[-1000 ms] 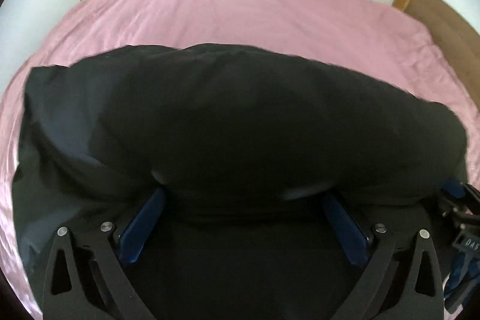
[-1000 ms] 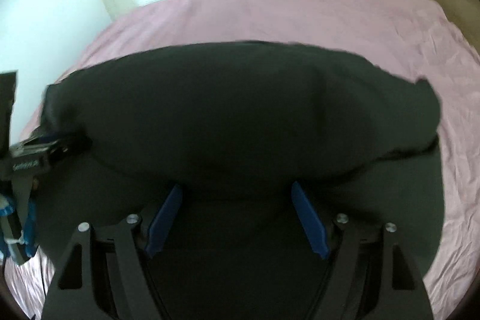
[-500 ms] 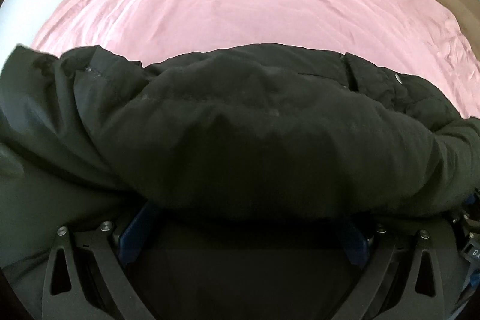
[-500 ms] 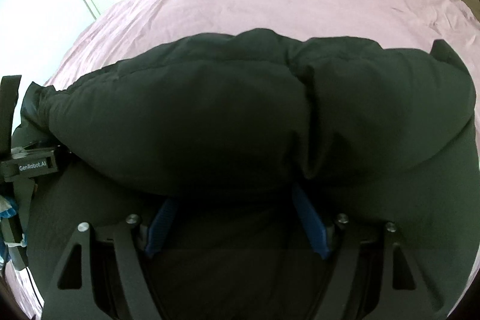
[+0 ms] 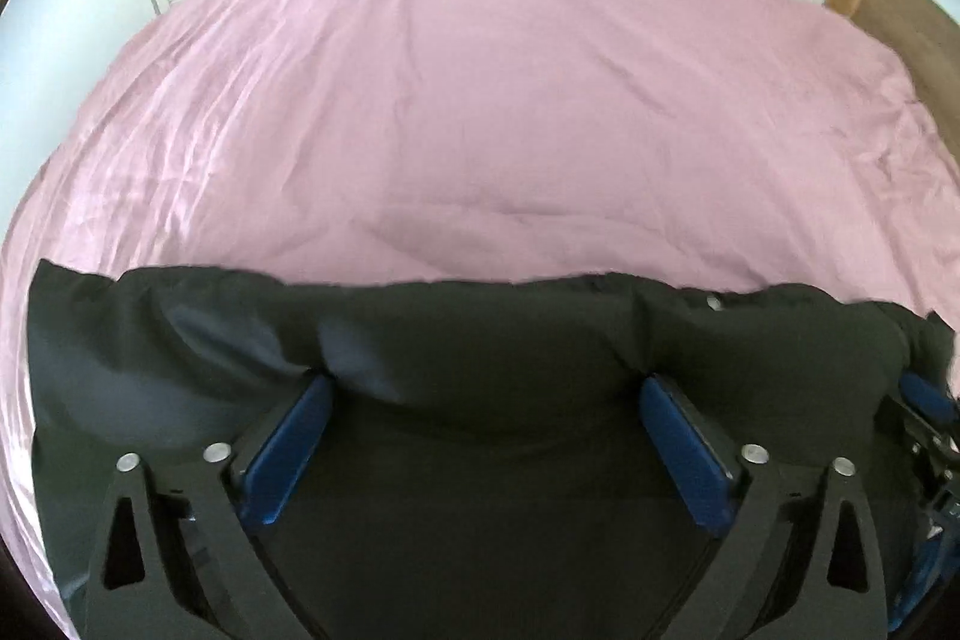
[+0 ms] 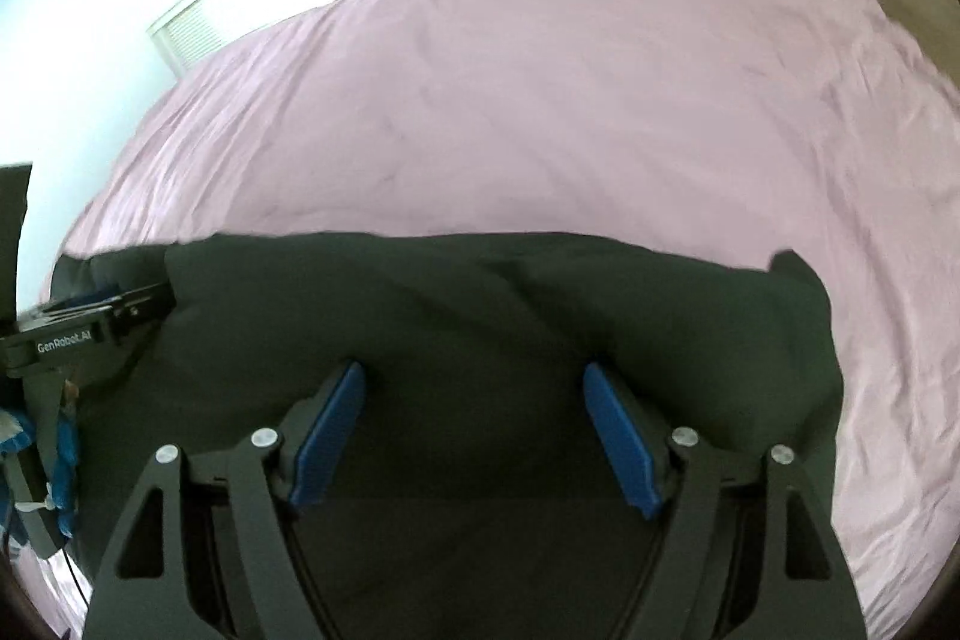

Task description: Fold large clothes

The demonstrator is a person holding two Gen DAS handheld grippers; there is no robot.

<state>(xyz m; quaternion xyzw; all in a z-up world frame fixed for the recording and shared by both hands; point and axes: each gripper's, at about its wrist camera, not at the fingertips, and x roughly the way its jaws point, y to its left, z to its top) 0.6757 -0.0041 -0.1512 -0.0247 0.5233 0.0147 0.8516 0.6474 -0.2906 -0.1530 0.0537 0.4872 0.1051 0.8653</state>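
Two grippers (image 5: 486, 394) (image 6: 474, 382) in black jacket (image 5: 480, 340)

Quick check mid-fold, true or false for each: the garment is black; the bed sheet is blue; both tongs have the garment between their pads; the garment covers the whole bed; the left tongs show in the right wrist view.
1. The garment is black. True.
2. The bed sheet is blue. False: it is pink.
3. The left tongs and right tongs both have garment between their pads. True.
4. The garment covers the whole bed. False: most of the sheet lies bare beyond it.
5. The left tongs show in the right wrist view. True, at its left edge.
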